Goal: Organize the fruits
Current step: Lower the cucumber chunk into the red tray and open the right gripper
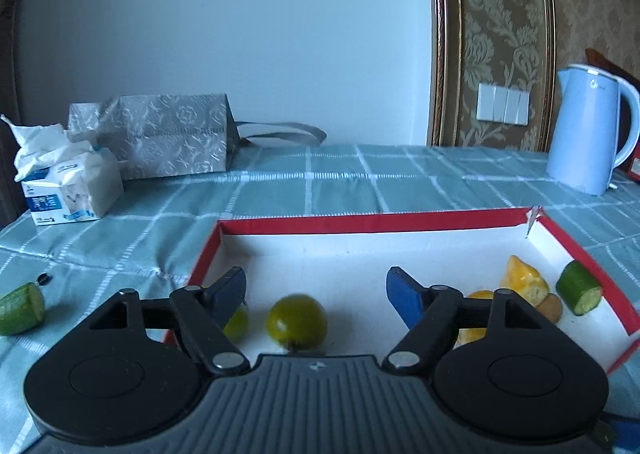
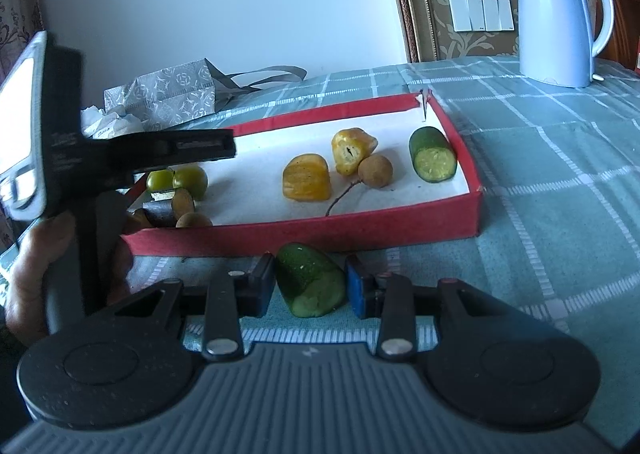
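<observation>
Our right hand-held gripper point(image 2: 311, 284) sits low on the counter point(image 2: 560, 182) just in front of the red box point(image 2: 304, 236), its fingers partly open around a cucumber piece point(image 2: 310, 280). The blue pad point(image 2: 357, 288) looks close to touching; we cannot tell whether either pad presses yet. Our left hand-held gripper point(image 1: 316, 290) hovers wide open and holding nothing over the box's near left end, above a green round fruit point(image 1: 297, 321) that looks blurred.

Inside the box lie another cucumber piece point(image 2: 433, 155), two yellow fruit pieces point(image 2: 306, 183), a brown longan point(image 2: 375, 171) and more green fruits point(image 2: 190, 181).

The risks, as we judge them: the tapered, slanted cucumber could squirt out as the pads shut, or clip the box's near wall on the lift. The blurred green fruit may be rolling. The two grippers are close and could collide over the box.
</observation>
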`<action>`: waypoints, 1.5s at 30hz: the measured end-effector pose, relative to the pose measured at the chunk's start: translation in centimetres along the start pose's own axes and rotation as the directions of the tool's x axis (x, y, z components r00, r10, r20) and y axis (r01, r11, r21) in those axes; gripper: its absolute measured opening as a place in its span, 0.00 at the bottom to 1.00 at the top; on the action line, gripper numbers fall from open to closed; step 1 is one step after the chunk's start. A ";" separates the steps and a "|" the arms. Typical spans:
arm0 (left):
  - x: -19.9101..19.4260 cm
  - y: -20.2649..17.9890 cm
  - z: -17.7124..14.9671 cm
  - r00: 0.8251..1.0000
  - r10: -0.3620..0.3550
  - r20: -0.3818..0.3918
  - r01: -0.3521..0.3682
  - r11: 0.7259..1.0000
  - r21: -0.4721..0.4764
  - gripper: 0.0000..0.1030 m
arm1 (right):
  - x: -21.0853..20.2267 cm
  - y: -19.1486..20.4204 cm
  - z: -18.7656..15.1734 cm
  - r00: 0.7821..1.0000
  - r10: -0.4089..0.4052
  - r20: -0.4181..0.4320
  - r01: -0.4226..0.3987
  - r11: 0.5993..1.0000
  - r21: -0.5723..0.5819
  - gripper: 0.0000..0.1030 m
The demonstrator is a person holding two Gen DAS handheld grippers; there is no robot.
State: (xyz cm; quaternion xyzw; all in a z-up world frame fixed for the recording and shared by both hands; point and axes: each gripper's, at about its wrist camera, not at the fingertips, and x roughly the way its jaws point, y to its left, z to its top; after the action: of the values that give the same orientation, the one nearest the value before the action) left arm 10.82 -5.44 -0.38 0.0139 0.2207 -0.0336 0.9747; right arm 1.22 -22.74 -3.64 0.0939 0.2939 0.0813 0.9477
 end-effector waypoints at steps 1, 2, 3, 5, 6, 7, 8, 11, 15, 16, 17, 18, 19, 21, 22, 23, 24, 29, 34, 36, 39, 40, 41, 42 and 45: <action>-0.7 0.3 -0.2 1.000 -0.001 0.013 0.001 1.000 -0.010 0.75 | 0.0 0.0 0.0 1.000 0.000 -0.001 0.000 1.000 0.000 0.34; -1.4 0.7 -0.3 1.000 -0.004 0.025 0.004 1.000 -0.022 0.75 | 0.0 0.0 0.0 1.000 0.001 0.000 -0.001 1.000 0.001 0.34; -2.1 1.1 -0.4 0.999 -0.009 0.034 0.010 0.999 -0.034 0.75 | 0.0 0.0 0.0 1.000 0.001 0.001 -0.001 1.000 0.001 0.34; -3.7 1.8 -1.0 0.999 -0.017 0.045 0.020 0.998 -0.052 0.75 | 0.0 0.0 0.0 1.000 0.001 0.001 -0.001 1.000 0.000 0.34; -4.3 2.2 -1.3 0.999 -0.013 0.048 0.015 0.999 -0.052 0.75 | 0.0 0.0 -0.1 1.000 0.001 0.003 -0.001 1.000 0.001 0.34; -5.2 2.5 -1.6 0.999 -0.008 0.052 0.011 0.999 -0.049 0.75 | -0.1 0.0 -0.1 1.000 0.001 0.004 -0.001 1.000 0.000 0.34; -5.9 2.9 -2.0 0.998 -0.013 0.055 0.016 0.998 -0.053 0.76 | -0.1 0.0 -0.1 1.000 0.000 0.006 0.000 1.000 0.000 0.34; -8.0 4.0 -3.1 0.998 -0.038 0.050 0.041 0.996 -0.073 0.78 | -0.1 0.0 -0.1 1.000 -0.003 0.011 0.003 1.000 -0.002 0.34; -8.8 4.8 -4.2 0.997 -0.071 0.006 0.071 0.992 -0.100 0.78 | -0.2 0.1 -0.1 1.000 -0.006 0.014 0.006 1.000 -0.004 0.34; -8.9 4.9 -4.4 0.997 -0.079 -0.003 0.079 0.992 -0.099 0.78 | -0.3 0.1 -0.1 1.000 -0.008 0.017 0.008 1.000 -0.005 0.34; -8.9 4.8 -4.5 0.996 -0.087 -0.014 0.085 0.992 -0.093 0.78 | -0.3 0.1 -0.1 1.000 -0.009 0.019 0.009 1.000 -0.005 0.34; -8.8 4.7 -4.6 0.995 -0.093 -0.029 0.090 0.992 -0.087 0.78 | -0.3 0.0 -0.1 1.000 -0.010 0.020 0.010 1.000 -0.005 0.34; -8.6 4.5 -4.8 0.994 -0.095 -0.046 0.091 0.993 -0.076 0.78 | -0.4 0.0 -0.1 1.000 -0.011 0.021 0.011 1.000 -0.004 0.34; -8.4 4.1 -5.1 0.993 -0.091 -0.074 0.088 0.995 -0.048 0.78 | -0.4 0.1 -0.1 1.000 -0.015 0.024 0.015 1.000 -0.004 0.34; -8.2 3.9 -5.2 0.993 -0.086 -0.083 0.083 0.996 -0.035 0.78 | -0.4 0.1 -0.1 1.000 -0.018 0.026 0.018 1.000 -0.003 0.34; -8.0 3.7 -5.3 0.992 -0.084 -0.094 0.082 0.996 -0.023 0.78 | -0.5 0.1 -0.1 0.999 -0.020 0.027 0.020 1.000 -0.002 0.34; -7.8 3.6 -5.4 0.991 -0.082 -0.109 0.081 0.997 -0.015 0.78 | -0.5 0.1 -0.1 0.999 -0.022 0.027 0.023 1.000 -0.002 0.34; -7.0 3.9 -5.9 0.981 -0.080 -0.179 0.076 0.997 -0.028 0.78 | -0.5 0.0 -0.2 0.999 -0.039 0.029 0.039 0.999 -0.001 0.34; -7.0 3.2 -6.2 0.981 -0.056 -0.188 0.062 0.998 0.027 0.81 | -0.5 0.2 -0.1 0.998 -0.051 0.036 0.051 0.999 -0.002 0.34; -6.9 3.2 -6.2 0.979 -0.065 -0.191 0.071 0.997 0.028 0.84 | -0.6 0.4 -0.1 0.997 -0.067 0.047 0.068 0.998 -0.012 0.34; -6.9 3.1 -6.1 0.979 -0.063 -0.194 0.070 0.997 0.031 0.84 | -1.1 0.6 0.3 0.994 -0.080 0.070 0.082 0.996 -0.027 0.34; -6.9 3.1 -6.2 0.979 -0.063 -0.194 0.070 0.997 0.032 0.84 | -1.2 0.6 0.6 0.994 -0.080 0.075 0.083 0.996 -0.030 0.34; -6.9 3.1 -6.1 0.979 -0.063 -0.194 0.070 0.997 0.032 0.84 | -1.3 0.7 0.9 0.993 -0.083 0.082 0.087 0.996 -0.036 0.34; -6.9 3.1 -6.1 0.979 -0.062 -0.194 0.070 0.997 0.032 0.84 | -1.5 0.9 1.3 0.992 -0.088 0.091 0.093 0.994 -0.049 0.34; -6.8 3.0 -6.1 0.978 -0.066 -0.198 0.074 0.997 0.038 0.87 | -1.5 1.3 2.5 0.989 -0.094 0.110 0.103 0.991 -0.081 0.34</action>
State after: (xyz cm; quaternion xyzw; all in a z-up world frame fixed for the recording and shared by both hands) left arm 2.34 -1.79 -2.95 0.0312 0.3153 -0.0713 0.9458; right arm 1.26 -22.16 -0.55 0.0421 0.2436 0.0418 0.9681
